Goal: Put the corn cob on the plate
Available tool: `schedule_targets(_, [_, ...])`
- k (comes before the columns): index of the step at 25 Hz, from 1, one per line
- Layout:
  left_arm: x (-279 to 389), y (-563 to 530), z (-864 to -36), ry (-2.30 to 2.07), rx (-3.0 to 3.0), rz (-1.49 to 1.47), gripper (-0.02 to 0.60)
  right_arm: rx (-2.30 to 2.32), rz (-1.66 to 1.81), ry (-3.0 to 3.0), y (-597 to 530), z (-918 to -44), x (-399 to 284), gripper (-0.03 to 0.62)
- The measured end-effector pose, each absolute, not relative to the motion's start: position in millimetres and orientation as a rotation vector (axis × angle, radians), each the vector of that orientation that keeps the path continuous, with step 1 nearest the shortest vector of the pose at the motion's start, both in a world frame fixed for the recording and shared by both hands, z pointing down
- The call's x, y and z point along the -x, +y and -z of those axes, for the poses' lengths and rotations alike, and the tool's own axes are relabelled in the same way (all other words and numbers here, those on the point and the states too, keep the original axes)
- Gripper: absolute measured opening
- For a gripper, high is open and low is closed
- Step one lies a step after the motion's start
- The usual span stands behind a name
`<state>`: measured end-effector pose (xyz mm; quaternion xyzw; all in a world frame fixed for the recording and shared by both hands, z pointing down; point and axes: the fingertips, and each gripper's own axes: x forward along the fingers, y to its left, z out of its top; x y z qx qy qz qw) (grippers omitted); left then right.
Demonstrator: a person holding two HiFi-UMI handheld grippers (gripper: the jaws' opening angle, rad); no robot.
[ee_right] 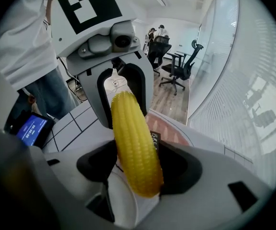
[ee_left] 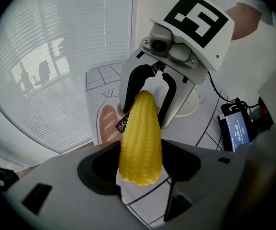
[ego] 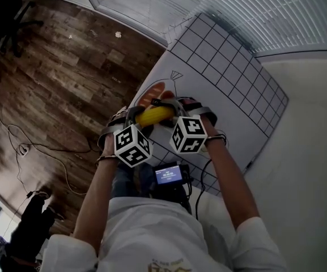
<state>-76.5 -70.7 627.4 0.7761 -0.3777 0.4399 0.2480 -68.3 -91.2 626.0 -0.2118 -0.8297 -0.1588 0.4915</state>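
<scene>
The corn cob hangs in the air over the table, bridged between the two claws and clear of the gridded white mat below it. Its thick, blunt end sits in the left claw, whose jaws stand wide and grip that end. Its tapered tip reaches into the right claw. Those jaws are spread wider than the tip, which leans on one jaw with a sliver of white showing beside the other, so there is no squeeze on that side.

A bread drawing lies on the mat at 11 o'clock from the cob. In the left gripper view a white plate rests on the mat just behind the right claw, at 3 o'clock of the cob's tip. A small lit screen sits at 6 o'clock, near the person's body.
</scene>
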Motion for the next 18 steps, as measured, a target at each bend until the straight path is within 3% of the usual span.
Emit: schedule_targets(18, [80.3, -86.3, -555.4, -1.134, -2.300, -1.272, 0.261, 0.338, 0.467, -2.031, -105.0, -557.6, 70.3, 0.279])
